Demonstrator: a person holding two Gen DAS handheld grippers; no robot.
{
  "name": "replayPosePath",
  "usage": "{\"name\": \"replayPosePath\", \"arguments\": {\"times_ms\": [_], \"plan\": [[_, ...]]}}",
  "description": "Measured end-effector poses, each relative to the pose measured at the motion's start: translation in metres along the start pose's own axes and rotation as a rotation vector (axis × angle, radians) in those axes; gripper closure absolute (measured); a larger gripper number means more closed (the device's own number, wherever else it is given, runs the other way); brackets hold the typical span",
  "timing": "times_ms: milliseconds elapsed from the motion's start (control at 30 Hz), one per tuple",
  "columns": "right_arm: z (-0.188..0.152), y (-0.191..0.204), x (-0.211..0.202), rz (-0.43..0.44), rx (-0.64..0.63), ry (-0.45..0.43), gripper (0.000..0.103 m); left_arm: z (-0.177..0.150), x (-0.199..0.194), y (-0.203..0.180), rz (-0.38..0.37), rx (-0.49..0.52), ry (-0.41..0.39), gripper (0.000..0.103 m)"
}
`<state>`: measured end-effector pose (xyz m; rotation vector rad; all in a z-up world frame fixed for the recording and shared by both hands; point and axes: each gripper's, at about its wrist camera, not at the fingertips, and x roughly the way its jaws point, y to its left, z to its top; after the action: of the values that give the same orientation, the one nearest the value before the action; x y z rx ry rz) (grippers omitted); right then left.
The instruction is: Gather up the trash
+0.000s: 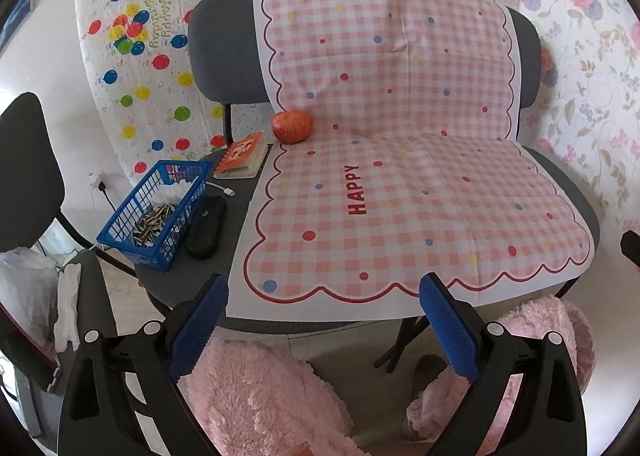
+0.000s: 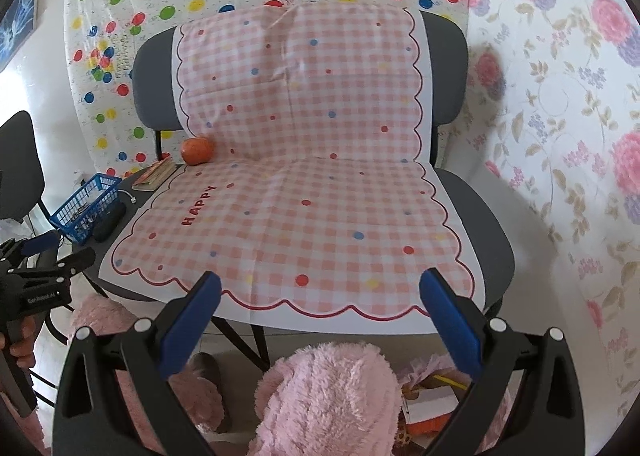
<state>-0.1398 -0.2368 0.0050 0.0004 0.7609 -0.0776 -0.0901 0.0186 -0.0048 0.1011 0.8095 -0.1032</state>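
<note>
A blue plastic basket (image 1: 158, 212) (image 2: 86, 206) sits on the left part of the grey chair seat (image 1: 236, 192). It holds sunflower seed shells (image 1: 154, 226) and crumpled white tissue (image 1: 172, 192). My left gripper (image 1: 324, 296) hangs open in front of the seat's front edge, right of the basket, with nothing between its blue pads. My right gripper (image 2: 320, 290) is open too, at the front edge of the pink checked cloth (image 2: 304, 192). The right wrist view shows the left gripper (image 2: 40, 256) at the far left, held by a hand.
An orange-red fruit (image 1: 292, 126) rests by the chair back. A small orange book (image 1: 242, 156), a white cable (image 1: 222, 189) and a black case (image 1: 206, 226) lie beside the basket. A second chair with a white bag (image 1: 28, 288) stands at left. Pink fluffy legs (image 1: 264, 396) are below.
</note>
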Motion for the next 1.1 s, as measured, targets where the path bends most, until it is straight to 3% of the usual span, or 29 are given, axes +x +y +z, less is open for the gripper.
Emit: {"name": "replayPosePath", "arguments": {"times_ms": [1100], "plan": [[-0.0047, -0.0042, 0.0098, 0.011, 0.023, 0.014, 0.006, -0.0010, 0.0067, -0.0055, -0.003, 0.012, 0.013, 0.008]]}}
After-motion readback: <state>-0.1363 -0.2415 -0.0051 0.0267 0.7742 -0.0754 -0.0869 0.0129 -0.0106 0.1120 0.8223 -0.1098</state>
